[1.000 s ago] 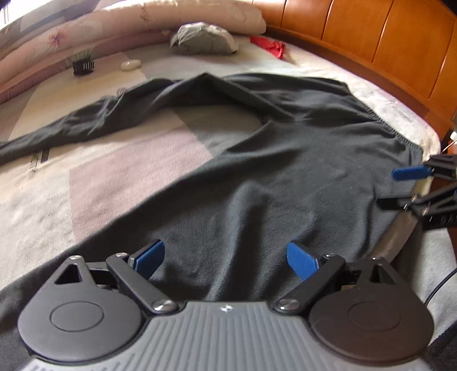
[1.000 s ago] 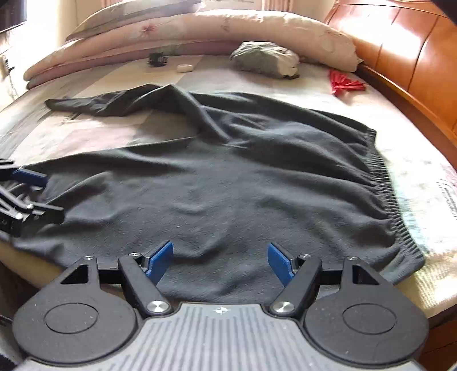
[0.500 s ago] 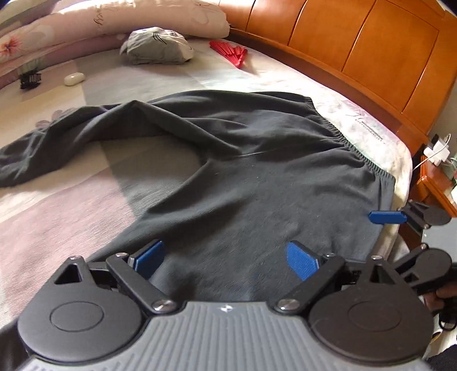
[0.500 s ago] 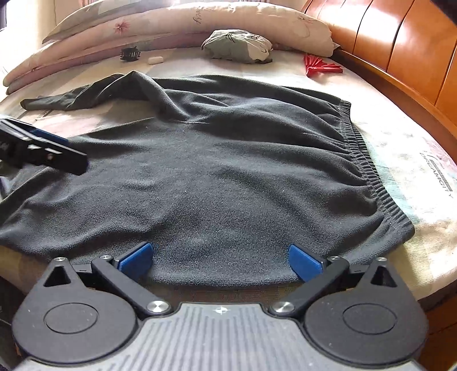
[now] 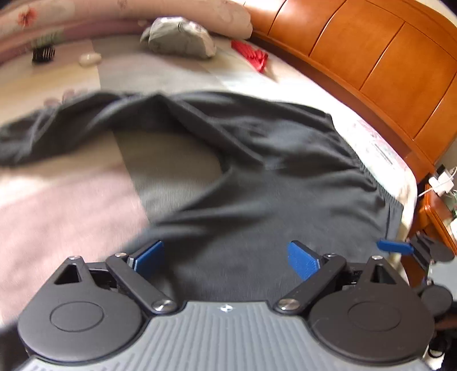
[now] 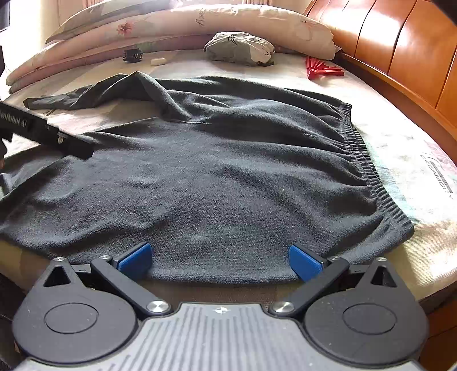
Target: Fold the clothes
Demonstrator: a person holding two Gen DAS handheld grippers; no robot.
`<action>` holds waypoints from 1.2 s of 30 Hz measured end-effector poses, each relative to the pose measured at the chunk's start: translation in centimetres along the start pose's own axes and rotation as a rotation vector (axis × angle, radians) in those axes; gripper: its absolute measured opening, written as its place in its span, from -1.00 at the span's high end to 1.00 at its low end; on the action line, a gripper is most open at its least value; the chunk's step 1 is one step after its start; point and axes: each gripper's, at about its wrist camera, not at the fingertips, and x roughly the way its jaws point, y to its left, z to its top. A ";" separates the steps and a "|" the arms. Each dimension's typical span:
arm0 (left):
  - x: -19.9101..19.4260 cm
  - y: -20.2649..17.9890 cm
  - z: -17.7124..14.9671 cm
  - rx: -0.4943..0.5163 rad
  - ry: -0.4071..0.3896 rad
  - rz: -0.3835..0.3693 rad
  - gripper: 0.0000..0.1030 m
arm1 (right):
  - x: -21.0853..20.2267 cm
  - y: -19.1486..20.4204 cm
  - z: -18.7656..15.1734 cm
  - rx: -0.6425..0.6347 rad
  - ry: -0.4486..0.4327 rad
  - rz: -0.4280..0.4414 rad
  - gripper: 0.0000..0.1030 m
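Trousers of dark grey fleece (image 6: 228, 171) lie spread at the bed's (image 6: 414, 159) near edge; right gripper (image 6: 220, 258) and left gripper (image 5: 225, 256) hover, jaws apart, empty.

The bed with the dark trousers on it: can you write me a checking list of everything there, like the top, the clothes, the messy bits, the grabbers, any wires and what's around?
Surface: bed, patterned mattress cover, part bare.
Job's things: dark trousers spread flat, waistband to the right, far leg rumpled.
Clutter: grey bundle, red item, black comb-like thing, small white object.
Grippers: right gripper open over the trousers' near edge, jaws just opened wider, pads not pressing; left gripper open over the trousers.
Cables: white plug and cord on the nightstand.
Surroundings: wooden headboard, folded quilt.
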 end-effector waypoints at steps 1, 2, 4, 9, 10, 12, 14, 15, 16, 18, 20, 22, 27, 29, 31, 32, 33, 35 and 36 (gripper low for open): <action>0.0 0.3 -0.6 -0.003 -0.002 -0.003 -0.80 | 0.0 0.0 0.0 0.001 0.002 0.000 -1.00; -0.1 0.7 -1.0 -0.011 -0.007 0.009 -0.81 | 0.0 0.0 0.0 0.001 0.003 -0.001 -1.00; -1.0 1.6 -0.7 -0.053 -0.025 0.076 -0.81 | 0.0 0.1 0.1 0.003 0.006 -0.004 -1.00; -3.9 2.8 -0.3 -0.116 -0.055 0.083 -0.81 | 0.1 0.3 0.2 0.016 0.013 -0.022 -1.00; -4.3 2.6 -0.7 -0.099 -0.054 0.070 -0.81 | 0.1 0.3 0.3 0.019 0.014 -0.026 -1.00; -4.4 2.6 -1.6 -0.081 -0.035 0.045 -0.82 | 0.2 0.4 0.3 0.024 0.017 -0.033 -1.00; -4.1 3.3 -2.7 -0.083 -0.017 0.068 -0.82 | 0.2 0.4 0.4 0.027 0.023 -0.036 -1.00; -4.0 3.6 -3.2 -0.084 -0.007 0.080 -0.82 | 0.2 0.4 0.4 0.028 0.026 -0.037 -1.00; -4.0 4.2 -3.6 -0.089 -0.005 0.109 -0.82 | 0.2 0.5 0.5 0.030 0.028 -0.039 -1.00; -4.7 5.9 -3.9 -0.134 -0.016 0.216 -0.80 | 0.2 0.5 0.5 0.034 0.030 -0.044 -1.00; -6.0 7.6 -3.9 -0.208 -0.040 0.224 -0.80 | 0.2 0.6 0.5 0.037 0.032 -0.049 -1.00; -7.4 8.4 -4.2 -0.246 -0.061 0.210 -0.80 | 0.2 0.7 0.5 0.041 0.035 -0.054 -1.00; -8.8 7.8 -6.1 -0.212 -0.038 0.036 -0.81 | 0.4 0.9 0.9 0.058 0.049 -0.073 -1.00; -8.2 7.9 -7.0 -0.211 -0.022 -0.021 -0.82 | 0.4 1.1 1.0 0.062 0.058 -0.079 -1.00; -7.7 8.5 -7.3 -0.202 -0.045 0.024 -0.81 | 0.4 1.1 1.1 0.067 0.068 -0.086 -1.00; -7.5 8.9 -7.2 -0.209 -0.062 0.051 -0.81 | 0.4 1.1 1.2 0.069 0.072 -0.088 -1.00; -7.6 9.5 -6.8 -0.234 -0.076 0.078 -0.81 | 0.4 1.2 1.3 0.070 0.077 -0.091 -1.00; -7.7 10.6 -6.0 -0.285 -0.099 0.124 -0.80 | 0.3 1.3 1.6 0.073 0.093 -0.100 -1.00; -8.0 10.8 -5.7 -0.312 -0.101 0.128 -0.80 | 0.2 1.4 1.8 0.075 0.102 -0.107 -1.00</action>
